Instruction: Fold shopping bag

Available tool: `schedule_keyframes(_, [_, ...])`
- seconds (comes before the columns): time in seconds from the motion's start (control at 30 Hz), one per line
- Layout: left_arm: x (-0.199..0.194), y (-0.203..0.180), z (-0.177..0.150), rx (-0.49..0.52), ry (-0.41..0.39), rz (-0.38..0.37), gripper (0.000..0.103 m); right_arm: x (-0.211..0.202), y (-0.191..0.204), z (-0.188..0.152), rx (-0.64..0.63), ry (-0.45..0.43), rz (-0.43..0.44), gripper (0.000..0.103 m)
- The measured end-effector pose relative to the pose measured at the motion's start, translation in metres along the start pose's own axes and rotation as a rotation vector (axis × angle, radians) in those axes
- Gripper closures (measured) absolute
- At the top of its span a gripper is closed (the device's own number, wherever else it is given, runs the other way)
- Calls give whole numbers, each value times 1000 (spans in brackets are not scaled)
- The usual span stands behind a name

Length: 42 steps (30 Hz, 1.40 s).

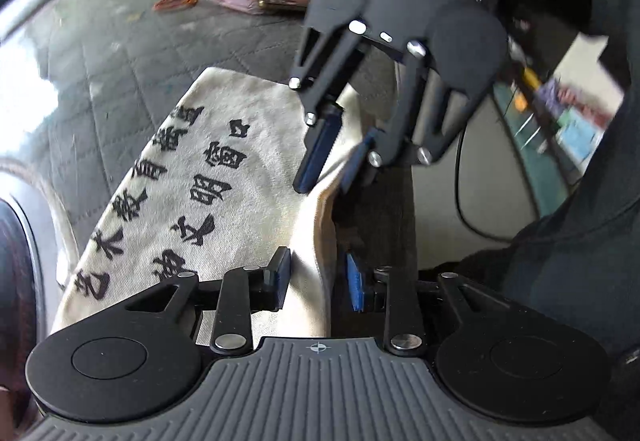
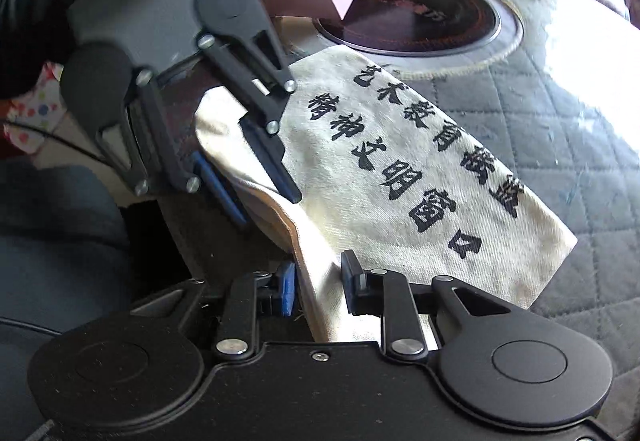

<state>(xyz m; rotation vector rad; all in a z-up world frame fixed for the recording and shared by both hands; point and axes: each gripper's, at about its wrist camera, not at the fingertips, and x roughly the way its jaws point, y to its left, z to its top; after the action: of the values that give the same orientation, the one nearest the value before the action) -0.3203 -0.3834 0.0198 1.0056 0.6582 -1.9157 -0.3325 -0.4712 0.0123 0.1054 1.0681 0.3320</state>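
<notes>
Both grippers straddle the near edge of the cream canvas shopping bag [image 1: 192, 177], which lies printed side up on the quilted grey mat [image 1: 132, 41]. The left gripper [image 1: 316, 281] and right gripper [image 2: 318, 283] stand narrowly parted with that hem between their fingers, though I cannot tell if either pinches it. Gripping one edge at two points looks meant to carry it across evenly for a fold.

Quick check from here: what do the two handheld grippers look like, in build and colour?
Both match: the left gripper and right gripper are matte black linkage frames with silver rivets, round pivot discs and blue finger pads.
</notes>
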Motion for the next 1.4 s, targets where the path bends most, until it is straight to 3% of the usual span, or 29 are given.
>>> schedule_keyframes(0.13, [3, -10, -1, 67, 13, 62, 79, 0, -4, 1, 23, 0, 19, 77])
schedule_keyframes(0.33, [3, 26, -1, -141, -2, -56, 83, -3, 20, -10, -115, -32, -56, 70])
schedule_keyframes(0.53, [8, 45, -3, -242, -27, -126, 83, -2, 39, -28, -290, -29, -196, 70])
schedule_keyframes(0.63, [7, 51, -7, -292, -48, -148, 83, -2, 36, -32, -309, -25, -208, 72])
schedule_keyframes(0.8, [0, 49, -14, -323, -73, -155, 83, -7, 24, -30, -272, -15, -185, 76])
schedule_keyframes(0.97, [-12, 40, -23, -250, -71, -108, 74, -10, -2, -20, -84, -7, -90, 77])
schedule_keyframes(1.4, [-53, 25, -58, -92, -63, 13, 56, -10, -37, -10, 163, 29, 40, 79])
